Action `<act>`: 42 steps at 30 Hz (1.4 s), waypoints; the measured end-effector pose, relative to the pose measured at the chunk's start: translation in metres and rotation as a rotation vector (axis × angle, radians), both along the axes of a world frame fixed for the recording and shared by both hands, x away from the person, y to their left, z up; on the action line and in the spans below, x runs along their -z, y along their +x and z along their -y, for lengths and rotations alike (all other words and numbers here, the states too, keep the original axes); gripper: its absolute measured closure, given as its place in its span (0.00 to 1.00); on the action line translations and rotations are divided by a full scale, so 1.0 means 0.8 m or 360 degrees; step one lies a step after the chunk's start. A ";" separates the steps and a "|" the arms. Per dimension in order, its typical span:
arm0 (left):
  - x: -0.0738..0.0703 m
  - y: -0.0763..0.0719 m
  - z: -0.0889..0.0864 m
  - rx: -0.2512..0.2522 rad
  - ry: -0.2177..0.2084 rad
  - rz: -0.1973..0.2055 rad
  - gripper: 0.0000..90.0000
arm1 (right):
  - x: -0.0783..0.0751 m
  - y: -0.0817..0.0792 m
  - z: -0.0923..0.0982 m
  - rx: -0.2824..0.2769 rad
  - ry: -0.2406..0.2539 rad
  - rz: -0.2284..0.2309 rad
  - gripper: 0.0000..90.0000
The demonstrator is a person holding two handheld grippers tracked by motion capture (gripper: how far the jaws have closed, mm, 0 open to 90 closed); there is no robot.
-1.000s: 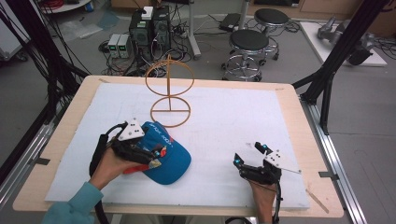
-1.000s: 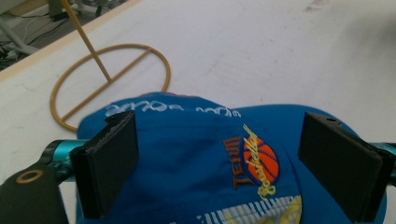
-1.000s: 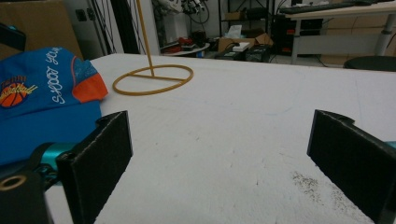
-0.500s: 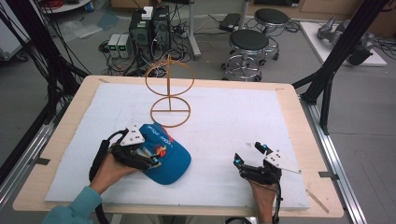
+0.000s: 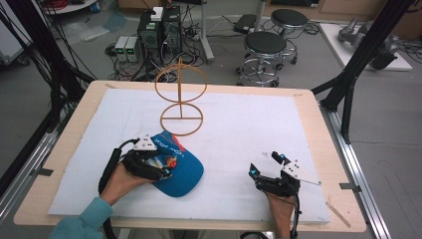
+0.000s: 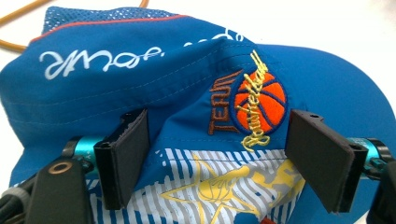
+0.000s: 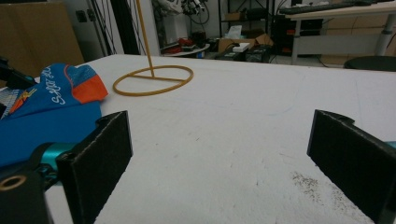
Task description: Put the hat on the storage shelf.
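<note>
White table cover (image 5: 259, 129) held a blue cap (image 5: 179, 164) near the wire stand (image 5: 180, 102); left gripper (image 6: 215, 154) straddled the cap, its jaws just closing, not yet clamped; right gripper (image 7: 219, 158) gaped empty.

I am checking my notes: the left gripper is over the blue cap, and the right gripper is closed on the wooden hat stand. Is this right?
Not quite. The right gripper is open with nothing between its jaws, low over the white mat, apart from the wooden hat stand, as the right gripper view shows. The left gripper is indeed over the blue cap.
</note>
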State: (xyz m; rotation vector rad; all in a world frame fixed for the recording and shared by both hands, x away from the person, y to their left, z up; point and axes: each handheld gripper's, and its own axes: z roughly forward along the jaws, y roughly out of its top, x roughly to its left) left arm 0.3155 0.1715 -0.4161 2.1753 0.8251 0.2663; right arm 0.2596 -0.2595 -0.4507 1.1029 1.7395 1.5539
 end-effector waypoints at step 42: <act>-0.001 -0.001 0.018 0.0159 -0.0193 -0.0128 0.90 | 0.000 0.000 0.000 0.0000 0.0000 0.0000 0.06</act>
